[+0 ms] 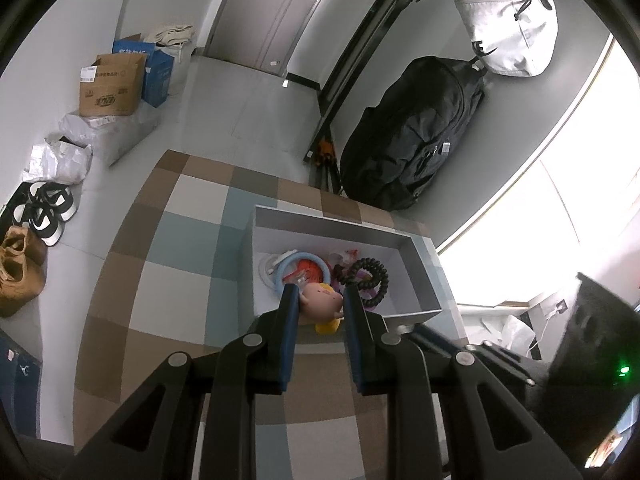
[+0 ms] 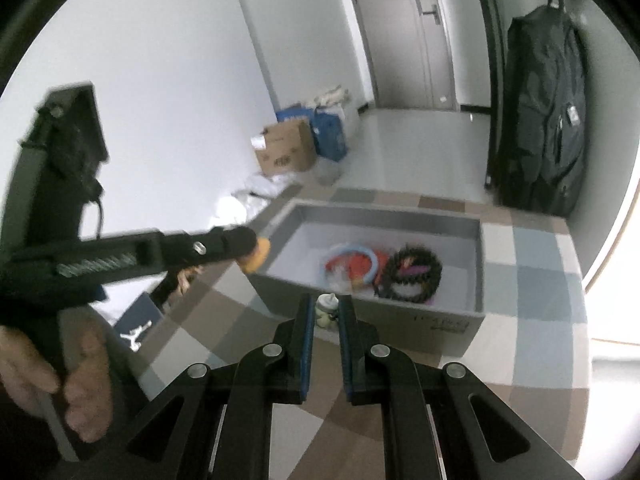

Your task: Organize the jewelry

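A grey open box (image 1: 430,268) (image 2: 478,248) stands on the checked tabletop. Inside lie a light blue ring (image 1: 280,266) (image 2: 370,256), red-orange pieces (image 1: 310,270) (image 2: 352,266) and a black beaded bracelet (image 1: 378,280) (image 2: 416,270). My left gripper (image 1: 322,294) is shut on a pink pig-like charm (image 1: 322,300) with a yellow part (image 1: 328,326) below it, just above the box's near edge. In the right wrist view the left gripper (image 2: 252,254) reaches in from the left. My right gripper (image 2: 329,306) is shut on a small pale green-white trinket (image 2: 326,308) in front of the box's near wall.
The checked tabletop (image 1: 180,264) (image 2: 532,280) ends near a black backpack (image 1: 412,136) and a white bag (image 1: 508,28) on the wall. Cardboard boxes (image 1: 110,86), plastic bags and shoes (image 1: 20,268) lie on the floor at left. A hand (image 2: 80,372) shows at lower left.
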The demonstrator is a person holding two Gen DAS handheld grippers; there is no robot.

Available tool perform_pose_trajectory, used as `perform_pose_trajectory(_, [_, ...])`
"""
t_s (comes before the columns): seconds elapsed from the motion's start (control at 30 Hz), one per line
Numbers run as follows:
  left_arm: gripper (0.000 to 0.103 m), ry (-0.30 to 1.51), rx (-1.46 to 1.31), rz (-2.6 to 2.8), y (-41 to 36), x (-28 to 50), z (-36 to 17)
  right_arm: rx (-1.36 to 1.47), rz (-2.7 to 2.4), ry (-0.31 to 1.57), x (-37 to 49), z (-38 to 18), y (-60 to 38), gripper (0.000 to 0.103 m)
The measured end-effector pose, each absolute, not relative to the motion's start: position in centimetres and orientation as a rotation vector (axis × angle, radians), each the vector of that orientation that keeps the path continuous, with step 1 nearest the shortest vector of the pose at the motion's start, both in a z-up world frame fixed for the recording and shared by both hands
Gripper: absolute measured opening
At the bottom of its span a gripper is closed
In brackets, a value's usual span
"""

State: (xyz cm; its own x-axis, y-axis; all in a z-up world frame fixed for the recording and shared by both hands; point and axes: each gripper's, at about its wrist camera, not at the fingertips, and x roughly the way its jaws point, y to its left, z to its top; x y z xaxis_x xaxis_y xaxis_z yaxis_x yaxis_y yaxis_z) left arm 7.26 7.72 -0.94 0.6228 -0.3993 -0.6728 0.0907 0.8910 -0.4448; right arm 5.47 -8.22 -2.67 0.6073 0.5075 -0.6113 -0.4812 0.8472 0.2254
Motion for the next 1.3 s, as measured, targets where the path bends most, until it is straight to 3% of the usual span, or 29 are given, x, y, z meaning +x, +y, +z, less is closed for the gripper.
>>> perform_pose_trajectory(1.3, [0.017, 0.951, -0.325, -0.293, 3.9, 13.9, -2.6, 0.211, 0.58, 0.79, 14.1, -3.5, -11.9, 0.011])
